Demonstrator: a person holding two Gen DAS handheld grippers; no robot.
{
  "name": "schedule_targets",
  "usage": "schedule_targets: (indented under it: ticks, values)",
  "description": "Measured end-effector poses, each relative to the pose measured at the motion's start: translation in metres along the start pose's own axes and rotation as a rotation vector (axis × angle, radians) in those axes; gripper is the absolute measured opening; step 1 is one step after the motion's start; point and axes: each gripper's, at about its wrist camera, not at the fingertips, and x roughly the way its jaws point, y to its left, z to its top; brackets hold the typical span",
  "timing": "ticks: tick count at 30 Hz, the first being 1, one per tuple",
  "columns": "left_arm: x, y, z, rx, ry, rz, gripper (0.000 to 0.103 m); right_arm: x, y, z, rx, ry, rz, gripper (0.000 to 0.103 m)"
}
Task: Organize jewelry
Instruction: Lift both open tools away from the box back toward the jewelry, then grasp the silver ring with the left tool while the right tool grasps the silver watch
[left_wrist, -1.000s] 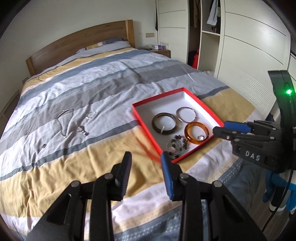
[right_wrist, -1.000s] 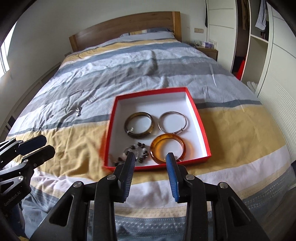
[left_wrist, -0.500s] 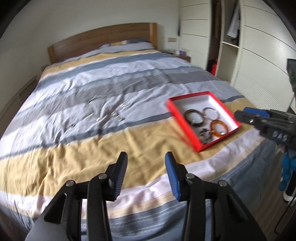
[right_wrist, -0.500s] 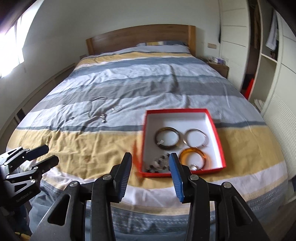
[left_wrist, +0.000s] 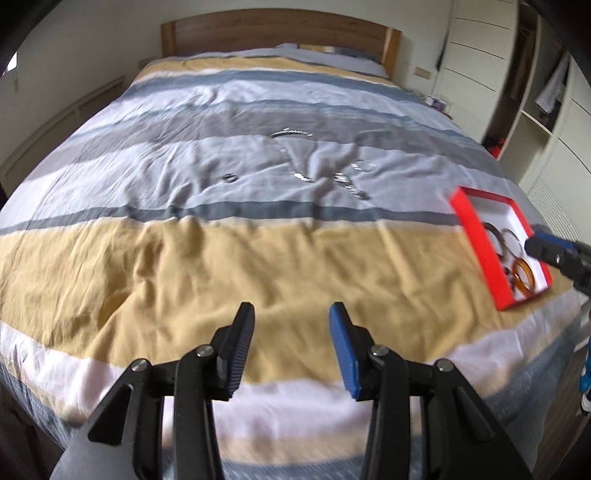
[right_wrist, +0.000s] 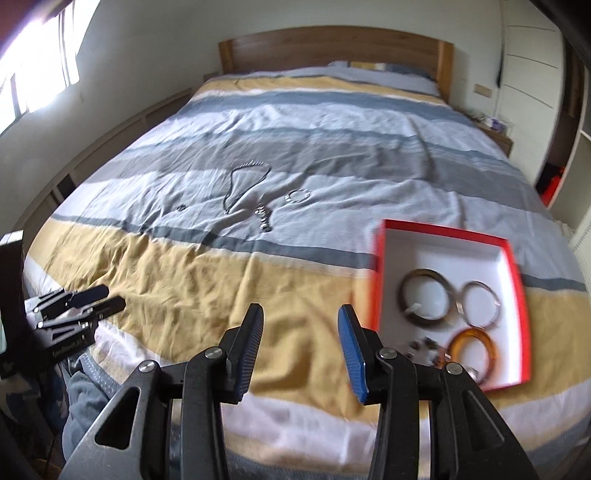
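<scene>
A red-rimmed white box (right_wrist: 480, 242) lies on the striped bed and holds a dark bangle (right_wrist: 424, 301), a silver bangle (right_wrist: 479, 304), an amber bangle (right_wrist: 472, 349) and a beaded bracelet (right_wrist: 424, 345). The box also shows at the right in the left wrist view (left_wrist: 476, 229). Loose on the bedspread lie a chain necklace (right_wrist: 243, 184), a thin bracelet (right_wrist: 298, 195), a small chain piece (right_wrist: 264, 218) and a tiny ring (right_wrist: 181, 207). My left gripper (left_wrist: 291, 332) is open and empty over the yellow stripe. My right gripper (right_wrist: 301, 332) is open and empty, left of the box.
The wooden headboard (right_wrist: 332, 48) is at the far end. White wardrobes (left_wrist: 517, 74) stand on the right, a window (right_wrist: 40, 66) on the left. The bed's foot edge (left_wrist: 295, 424) is just below both grippers.
Both grippers have swung to the left, away from the box. The box has slid to the right side of both views and the loose jewelry now sits nearer the middle.
</scene>
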Motion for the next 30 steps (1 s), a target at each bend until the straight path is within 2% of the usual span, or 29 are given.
schedule_targets:
  ticks: [5,16,19,23,27,30]
  values:
    - [0.026,0.025,0.028,-0.017,0.009,0.022,0.040,0.040,0.012,0.026,-0.020,0.033,0.031,0.042]
    - [0.103,0.077,0.103,-0.046,0.055,-0.006,0.040,0.139,0.030,0.082,-0.028,0.083,0.087,0.042]
    - [0.125,0.082,0.112,-0.054,0.071,-0.022,0.040,0.165,0.034,0.091,-0.024,0.098,0.105,0.042]
    - [0.157,0.083,0.119,-0.043,0.099,-0.008,0.040,0.201,0.039,0.099,-0.044,0.132,0.114,0.042]
    - [0.175,0.083,0.129,-0.043,0.090,0.000,0.040,0.230,0.038,0.102,-0.033,0.157,0.112,0.042]
    - [0.183,0.083,0.136,-0.041,0.090,0.005,0.038,0.240,0.036,0.111,-0.004,0.141,0.123,0.042]
